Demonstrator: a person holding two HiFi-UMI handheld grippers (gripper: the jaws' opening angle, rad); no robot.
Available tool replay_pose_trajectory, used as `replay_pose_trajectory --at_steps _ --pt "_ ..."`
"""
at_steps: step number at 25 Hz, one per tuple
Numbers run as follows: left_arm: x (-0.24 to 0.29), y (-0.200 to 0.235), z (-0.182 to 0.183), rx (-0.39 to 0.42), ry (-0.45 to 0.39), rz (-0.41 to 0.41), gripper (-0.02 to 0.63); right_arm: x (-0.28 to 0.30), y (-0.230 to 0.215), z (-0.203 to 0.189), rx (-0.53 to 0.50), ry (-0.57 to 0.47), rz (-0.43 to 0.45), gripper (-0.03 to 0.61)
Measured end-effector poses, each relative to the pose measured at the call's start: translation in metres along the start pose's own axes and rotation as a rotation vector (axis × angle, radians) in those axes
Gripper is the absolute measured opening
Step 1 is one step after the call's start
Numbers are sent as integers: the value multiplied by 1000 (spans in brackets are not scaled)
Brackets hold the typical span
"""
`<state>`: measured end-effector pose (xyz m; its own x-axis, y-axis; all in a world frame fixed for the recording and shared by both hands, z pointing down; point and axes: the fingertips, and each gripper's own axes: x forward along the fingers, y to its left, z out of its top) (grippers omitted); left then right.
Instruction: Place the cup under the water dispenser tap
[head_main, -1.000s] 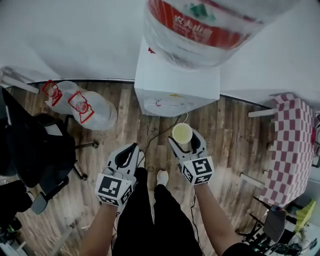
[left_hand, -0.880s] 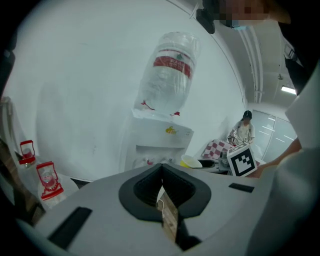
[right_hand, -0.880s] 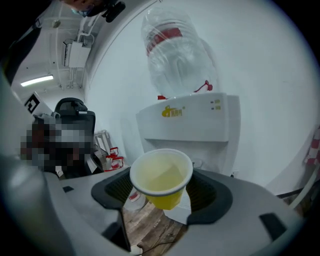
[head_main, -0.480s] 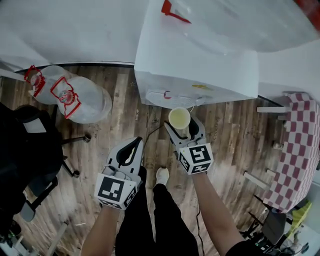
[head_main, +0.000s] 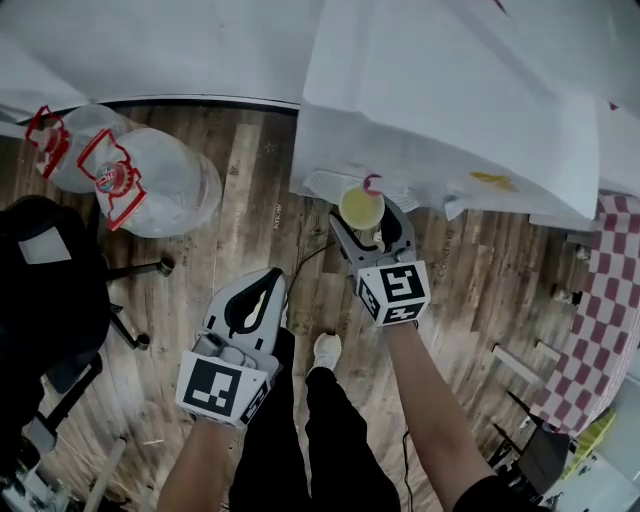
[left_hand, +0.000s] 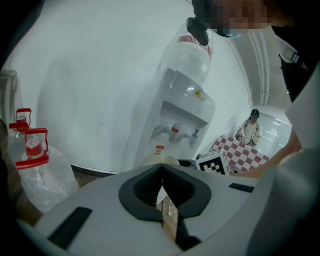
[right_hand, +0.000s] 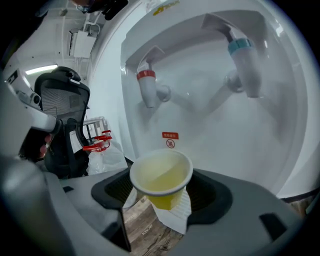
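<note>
Head view looks steeply down on a white water dispenser standing against the wall on a wooden floor, with the right gripper reaching up to its front. That claw is pinching a pale yellow cup, upright with its mouth open to the camera, and the rim sits right below the small red tap as seen from above. In the right gripper view the two jaws press on opposite sides of the cup, which is lower than both spouts: the red tap is above and slightly left of it, and the blue tap is above and well to its right, inside the dispenser's recess. Whether the cup is directly under the red spout or just in front of it cannot be told. The left gripper hangs lower in the head view, apart from the dispenser and near the person's legs. In the left gripper view its jaws are pressed together with nothing between them, pointing toward the dispenser. A large clear water bottle with red handles lies on the floor to the left. A black office chair stands just beside it, and a red checkered cloth shows at the right edge.
</note>
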<state>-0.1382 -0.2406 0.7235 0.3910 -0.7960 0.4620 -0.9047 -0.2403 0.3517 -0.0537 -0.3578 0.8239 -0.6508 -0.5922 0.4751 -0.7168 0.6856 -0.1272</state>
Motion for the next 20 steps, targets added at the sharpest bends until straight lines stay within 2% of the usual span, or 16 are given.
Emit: replay_pose_trajectory --at_steps 15,20 --pt "2 26 -24 -14 14 16 14 36 -4 -9 -1 -28 -19 334" --pt "3 30 -28 -20 17 15 14 40 -2 -10 -31 -33 -33 334"
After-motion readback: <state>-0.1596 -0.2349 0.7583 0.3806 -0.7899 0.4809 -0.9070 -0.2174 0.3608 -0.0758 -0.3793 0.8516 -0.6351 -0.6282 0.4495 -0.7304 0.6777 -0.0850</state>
